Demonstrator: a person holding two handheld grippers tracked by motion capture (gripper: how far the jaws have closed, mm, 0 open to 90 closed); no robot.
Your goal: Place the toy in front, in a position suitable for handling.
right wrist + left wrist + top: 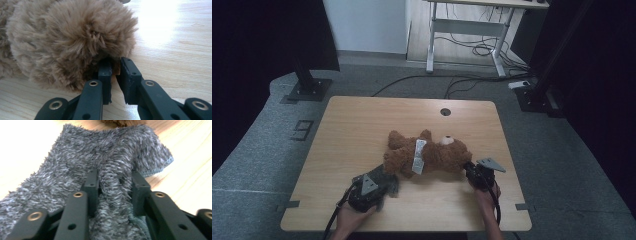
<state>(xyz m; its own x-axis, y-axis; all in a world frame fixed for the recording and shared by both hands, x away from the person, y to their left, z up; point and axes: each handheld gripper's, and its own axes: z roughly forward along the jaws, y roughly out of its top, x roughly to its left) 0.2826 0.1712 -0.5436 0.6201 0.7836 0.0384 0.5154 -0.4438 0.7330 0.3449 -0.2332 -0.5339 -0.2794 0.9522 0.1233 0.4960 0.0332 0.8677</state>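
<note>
Pinning the teddy bear [432, 156] in the middle of the desk [352, 130], my right tongs [115, 65] clenched its fur, so my left tongs [115, 183] could grasp the grey cloth [100, 152] beside it.

Teddy bear [432, 155]: brown plush, long shaggy pile, matt; pale woven tag [417, 156] on the body.
Grey cloth [100, 162]: fleecy, rough mottled nap, stitched hem at one edge.
Counter [357, 135]: light wood-grain surface, smooth, faint sheen under glare.
Left gripper [113, 187] and right gripper [115, 72]: black matt plastic fingers [130, 77], brass-coloured metal rivets; dull grey plate on top.
Floor [257, 150]: grey carpet, coarse texture.
</note>
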